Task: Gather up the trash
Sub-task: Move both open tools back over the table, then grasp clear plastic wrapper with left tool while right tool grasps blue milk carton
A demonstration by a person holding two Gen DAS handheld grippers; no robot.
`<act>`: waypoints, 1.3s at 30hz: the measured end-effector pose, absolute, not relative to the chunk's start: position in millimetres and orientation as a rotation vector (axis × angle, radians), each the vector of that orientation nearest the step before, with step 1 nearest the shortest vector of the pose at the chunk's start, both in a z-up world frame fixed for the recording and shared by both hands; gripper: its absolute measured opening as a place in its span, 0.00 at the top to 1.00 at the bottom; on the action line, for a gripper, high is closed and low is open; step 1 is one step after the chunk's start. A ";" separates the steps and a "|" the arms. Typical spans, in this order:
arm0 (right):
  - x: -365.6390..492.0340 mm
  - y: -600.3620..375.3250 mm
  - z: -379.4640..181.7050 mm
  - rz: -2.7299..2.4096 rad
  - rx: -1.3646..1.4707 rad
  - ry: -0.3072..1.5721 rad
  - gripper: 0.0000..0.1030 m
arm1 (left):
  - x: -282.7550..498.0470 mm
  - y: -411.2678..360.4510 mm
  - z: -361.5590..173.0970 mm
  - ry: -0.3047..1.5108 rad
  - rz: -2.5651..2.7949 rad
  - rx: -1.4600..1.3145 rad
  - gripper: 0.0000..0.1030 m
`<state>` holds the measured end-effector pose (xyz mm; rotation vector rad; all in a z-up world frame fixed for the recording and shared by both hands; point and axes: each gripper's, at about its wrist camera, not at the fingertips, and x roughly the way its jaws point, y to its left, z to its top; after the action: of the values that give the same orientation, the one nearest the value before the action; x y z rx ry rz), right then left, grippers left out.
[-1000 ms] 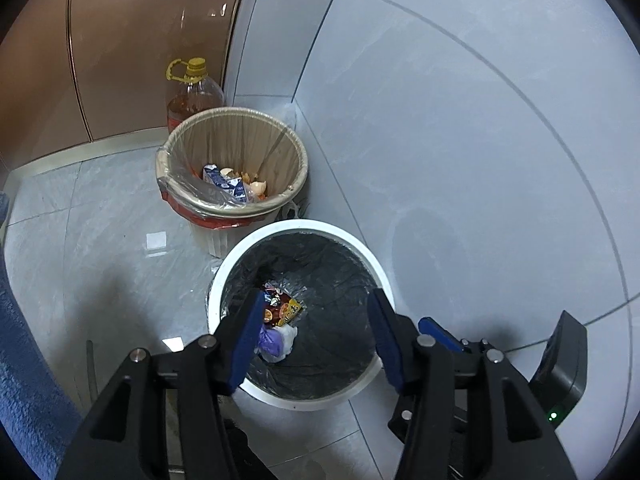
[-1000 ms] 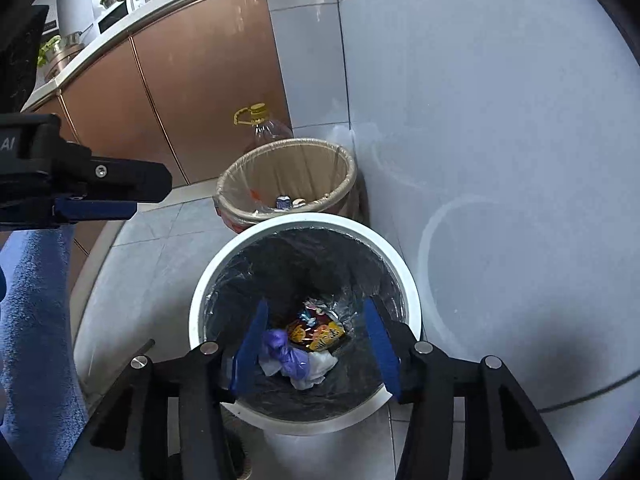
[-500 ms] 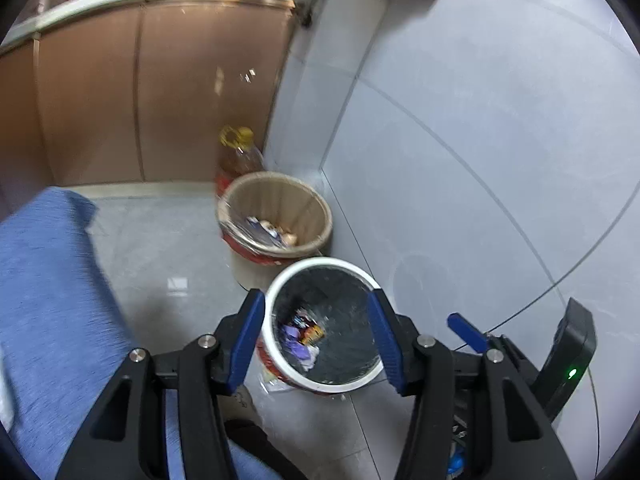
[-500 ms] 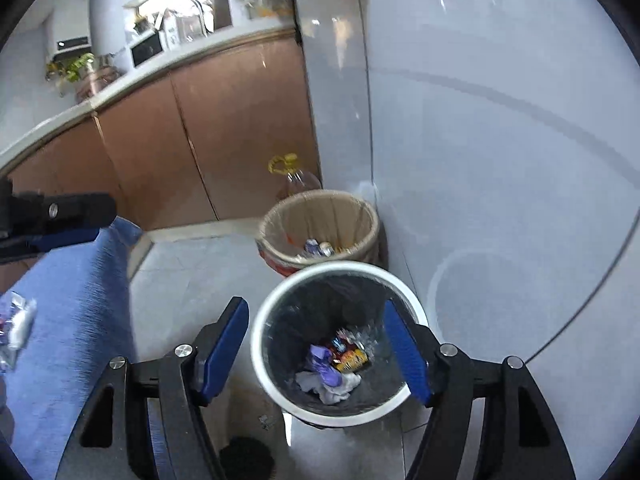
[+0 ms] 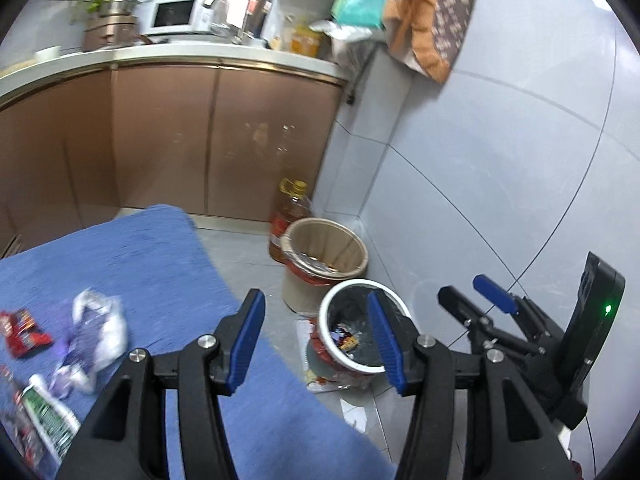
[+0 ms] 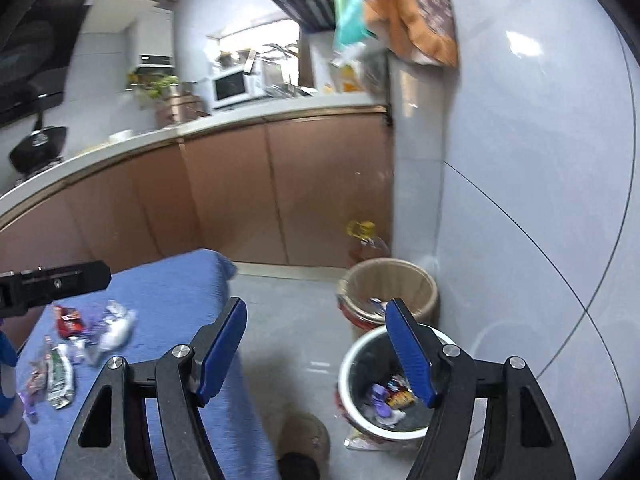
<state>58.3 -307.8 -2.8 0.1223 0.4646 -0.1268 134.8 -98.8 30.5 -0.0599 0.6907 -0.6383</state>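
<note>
No readable writing on any wrapper: too blurred. Left gripper (image 5: 316,340) fingers spread apart, empty, hovering over the blue-covered surface (image 5: 160,256) edge. Right gripper (image 6: 316,352) fingers released, wide, nothing between. Trash: red packet (image 5: 22,332), white crumpled bag (image 5: 100,328), green wrapper (image 5: 50,420) lying on the surface; more inside the white-rimmed bin (image 5: 332,300) on the floor, beige bin (image 5: 324,248) and oil bottle (image 5: 292,212) behind.

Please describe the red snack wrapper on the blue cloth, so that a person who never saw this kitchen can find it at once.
Start at the brown cabinets; in front of them lies a table covered by a blue cloth. Several pieces of trash lie near its left edge. The red snack wrapper lies flat, left of the crumpled white plastic bag, and is the only bright red piece there.
</note>
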 end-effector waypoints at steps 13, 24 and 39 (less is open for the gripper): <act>26.6 -219.0 40.5 0.061 0.030 0.396 0.32 | 77.9 32.5 39.6 0.619 -0.477 -0.119 0.50; 24.4 -163.7 54.0 0.246 0.036 0.412 0.32 | 52.3 138.2 40.8 0.600 -0.321 -0.154 0.50; 75.4 -108.7 34.1 0.412 0.090 0.568 0.32 | 88.0 221.2 -6.7 0.728 -0.256 -0.205 0.50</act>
<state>75.4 -108.7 34.1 0.0904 0.5682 0.4122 88.0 221.2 -6.7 -0.2049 0.7284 -0.2561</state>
